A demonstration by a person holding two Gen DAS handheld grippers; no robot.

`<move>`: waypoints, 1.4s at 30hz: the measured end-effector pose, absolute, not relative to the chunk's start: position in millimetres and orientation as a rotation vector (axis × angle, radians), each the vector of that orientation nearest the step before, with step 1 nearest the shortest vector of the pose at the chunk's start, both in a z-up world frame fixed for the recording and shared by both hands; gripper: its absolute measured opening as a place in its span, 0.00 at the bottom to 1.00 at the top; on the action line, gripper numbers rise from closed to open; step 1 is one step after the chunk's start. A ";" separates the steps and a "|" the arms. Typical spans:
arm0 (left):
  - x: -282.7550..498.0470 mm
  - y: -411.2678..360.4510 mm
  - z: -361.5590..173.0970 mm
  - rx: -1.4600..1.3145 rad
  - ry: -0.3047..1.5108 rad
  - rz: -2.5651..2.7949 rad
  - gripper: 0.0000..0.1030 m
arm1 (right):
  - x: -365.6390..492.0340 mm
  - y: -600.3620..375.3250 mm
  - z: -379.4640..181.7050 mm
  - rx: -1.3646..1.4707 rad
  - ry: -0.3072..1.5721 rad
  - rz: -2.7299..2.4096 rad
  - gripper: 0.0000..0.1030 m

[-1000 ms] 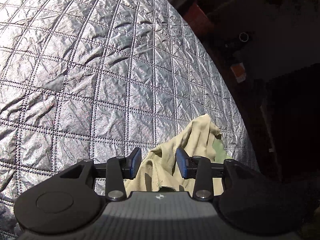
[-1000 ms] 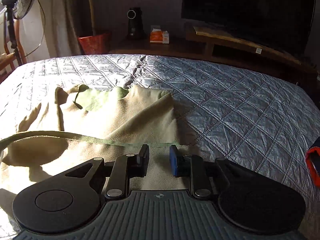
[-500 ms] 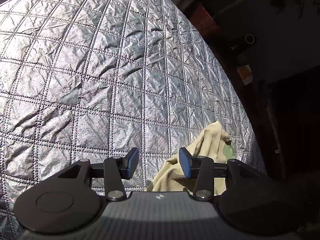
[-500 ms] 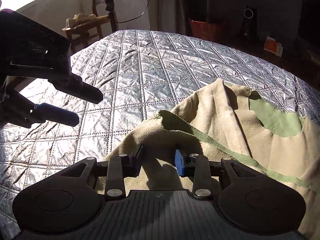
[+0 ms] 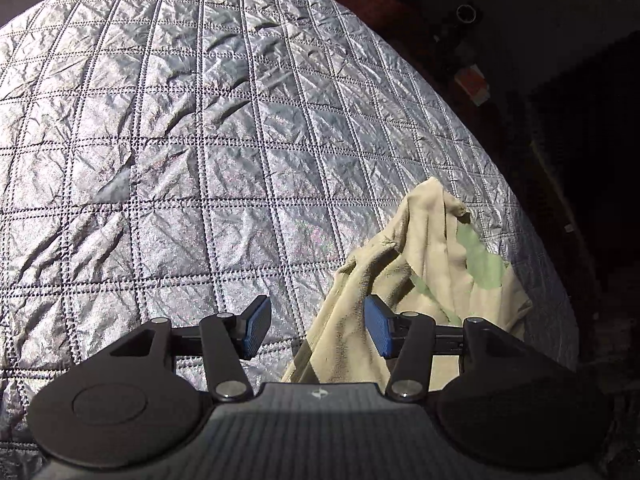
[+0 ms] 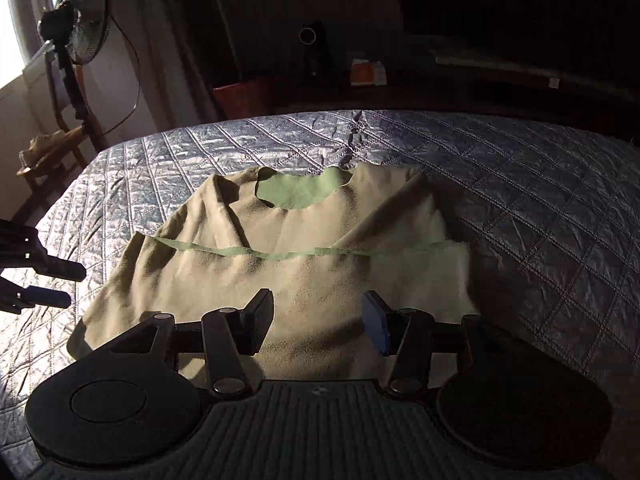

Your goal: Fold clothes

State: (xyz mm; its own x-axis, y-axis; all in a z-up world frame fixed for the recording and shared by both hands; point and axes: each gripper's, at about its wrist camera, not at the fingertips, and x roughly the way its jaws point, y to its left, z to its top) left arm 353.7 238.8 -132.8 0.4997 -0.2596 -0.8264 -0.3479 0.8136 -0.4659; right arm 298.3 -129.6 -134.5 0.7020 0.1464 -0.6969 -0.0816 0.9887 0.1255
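Note:
A beige garment with green lining lies on the grey quilted bed, its lower part folded up over the body, the green neckline facing away. My right gripper is open just above the near fold, holding nothing. My left gripper is open at the garment's left edge, which shows in the left wrist view; cloth lies by its right finger but is not gripped. The left gripper also shows at the left edge of the right wrist view.
A standing fan and a wooden chair stand left of the bed. A red bin, a dark low cabinet with a small orange box and a speaker stand beyond the far edge.
Both grippers opened wider and let go of the garment's folded edge. The right gripper swung back to face the garment squarely. The left gripper shifted left of the cloth.

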 end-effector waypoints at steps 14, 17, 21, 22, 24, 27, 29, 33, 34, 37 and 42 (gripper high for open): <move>280.3 158.2 -116.5 0.128 0.891 -0.088 0.51 | 230.9 -178.6 -148.8 0.119 0.835 0.034 0.61; 261.9 138.4 -116.3 0.249 0.858 -0.162 0.53 | 230.8 -177.3 -146.0 0.097 0.825 0.033 0.65; 237.6 107.5 -133.7 0.567 0.785 -0.198 0.55 | 231.6 -151.2 -138.8 -0.219 0.812 0.087 0.62; 233.5 100.4 -141.5 0.662 0.762 -0.195 0.55 | 229.0 -141.1 -137.0 -0.357 0.786 0.113 0.61; 229.1 91.8 -154.6 0.808 0.723 -0.190 0.54 | 225.1 -128.3 -137.9 -0.570 0.757 0.169 0.57; 232.0 89.4 -159.0 0.849 0.712 -0.227 0.50 | 224.7 -128.4 -140.2 -0.672 0.755 0.254 0.54; 235.2 88.1 -160.4 0.860 0.711 -0.257 0.52 | 221.1 -126.2 -146.2 -0.759 0.746 0.302 0.54; 231.2 81.6 -170.1 0.968 0.669 -0.287 0.52 | 208.5 -116.6 -163.2 -0.939 0.717 0.419 0.56; 229.8 80.8 -173.0 1.000 0.658 -0.299 0.53 | 205.4 -114.1 -167.8 -0.968 0.709 0.455 0.58; 224.0 80.1 -179.5 1.085 0.623 -0.343 0.52 | 204.3 -110.2 -175.6 -0.997 0.674 0.491 0.61; 240.8 88.6 -169.9 0.976 0.682 -0.366 0.59 | 226.5 -107.9 -176.2 -0.955 0.637 0.483 0.68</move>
